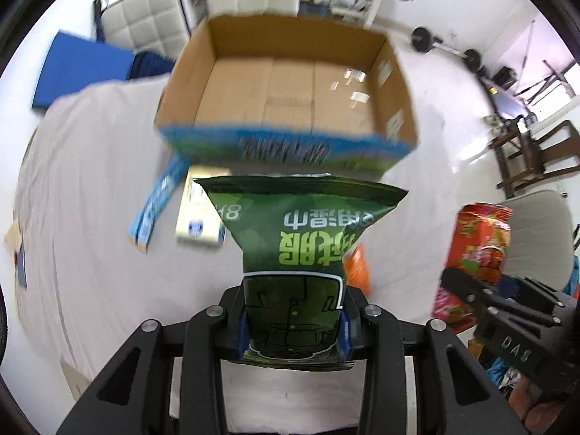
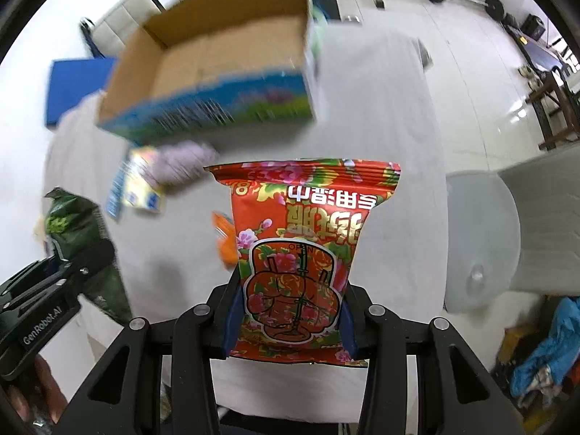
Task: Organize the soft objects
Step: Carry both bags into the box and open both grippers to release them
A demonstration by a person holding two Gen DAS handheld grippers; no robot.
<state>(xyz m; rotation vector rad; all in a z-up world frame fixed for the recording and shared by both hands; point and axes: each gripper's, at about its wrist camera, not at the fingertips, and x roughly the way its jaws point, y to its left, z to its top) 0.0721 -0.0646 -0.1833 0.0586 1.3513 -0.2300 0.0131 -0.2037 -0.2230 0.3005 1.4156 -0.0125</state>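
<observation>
Above the near edge of the cloth-covered bench: left claw clamped on the lower part of a green pack, held upright with its printing upside down. Right claw likewise clamped on a red flowered pack, printing also inverted. At the far edge of the bench, an open cardboard box, blurred, with a bare brown floor and a blue printed front wall. Just before the box, toward the left side, a small pale carton and a blue strip lying flat. Between the two held packs, an orange packet, mostly hidden. Near the pale carton, a lilac bundle, too blurred to identify.
</observation>
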